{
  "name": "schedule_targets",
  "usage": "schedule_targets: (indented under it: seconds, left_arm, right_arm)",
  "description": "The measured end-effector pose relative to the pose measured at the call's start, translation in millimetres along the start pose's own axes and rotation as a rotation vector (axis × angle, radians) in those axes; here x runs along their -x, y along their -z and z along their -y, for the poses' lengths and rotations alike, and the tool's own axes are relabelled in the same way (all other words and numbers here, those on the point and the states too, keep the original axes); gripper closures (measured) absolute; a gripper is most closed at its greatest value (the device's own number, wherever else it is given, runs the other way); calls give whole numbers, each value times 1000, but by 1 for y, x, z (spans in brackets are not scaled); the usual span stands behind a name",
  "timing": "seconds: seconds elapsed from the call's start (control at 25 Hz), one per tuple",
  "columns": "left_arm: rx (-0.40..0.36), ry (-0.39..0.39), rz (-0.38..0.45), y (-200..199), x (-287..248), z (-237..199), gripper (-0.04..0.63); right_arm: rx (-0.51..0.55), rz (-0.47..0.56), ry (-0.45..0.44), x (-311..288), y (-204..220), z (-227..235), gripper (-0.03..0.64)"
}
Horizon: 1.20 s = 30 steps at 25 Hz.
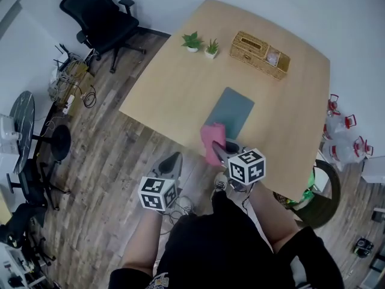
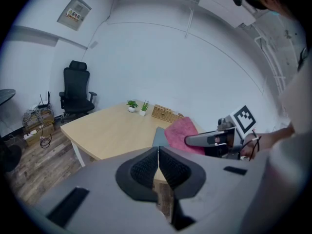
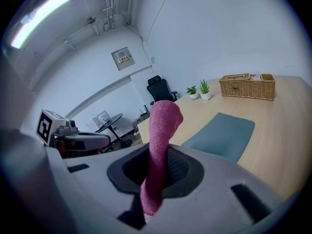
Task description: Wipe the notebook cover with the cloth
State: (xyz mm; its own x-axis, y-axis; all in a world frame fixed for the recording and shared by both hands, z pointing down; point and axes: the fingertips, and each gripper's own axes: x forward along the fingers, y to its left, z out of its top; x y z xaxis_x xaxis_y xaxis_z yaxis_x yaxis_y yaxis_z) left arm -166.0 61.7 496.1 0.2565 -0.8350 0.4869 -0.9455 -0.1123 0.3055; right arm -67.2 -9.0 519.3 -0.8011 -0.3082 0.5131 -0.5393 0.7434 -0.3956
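A light wooden table [image 1: 180, 95] is seen from above in the head view. A grey-blue notebook [image 1: 229, 110] lies flat and closed on it, close to the near edge. The right gripper [image 1: 219, 150] is held at that edge, and a pink cloth [image 1: 212, 141] is carried in it, just beside the notebook's near corner. The left gripper [image 1: 173, 160] is held further left, off the table and over the wooden floor [image 1: 102, 161].

The grip itself is shown only in the right gripper view: the jaws are closed on the cloth, which stands up between the pads as a narrow strip. The left gripper's jaws are shown only in its own view, pressed together with nothing between them. There the cloth is seen side-on, spread broad.

A wicker basket [image 1: 260, 54] and two small potted plants [image 1: 192, 41] are set along the far side, well apart from the notebook. Bare tabletop is left to the notebook's left and beyond it. An office chair [image 1: 99, 17] stands past the far left corner.
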Motion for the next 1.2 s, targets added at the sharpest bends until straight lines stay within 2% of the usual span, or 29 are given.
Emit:
schedule_targets:
  seconds: [0.12,0.28,0.68,0.92,1.2]
  left_arm:
    - [-17,61,1,3,18,3,586]
    - [-84,138,5,8,39,10,586]
    - [-148,284,-19,39,65,65,586]
    - [-137,291,-27,55,72,104,586]
    - [-111,236,-22,74,79,149,586]
  right_arm:
    - [4,22,47,12,12,-23,558]
    - [-7,54,119,32,32,-47,557]
    - [-55,141,299,124,69,-64,558]
    - [-53,167,312,167,80,-61,558]
    - [-23,194,233,207,90,-62,558]
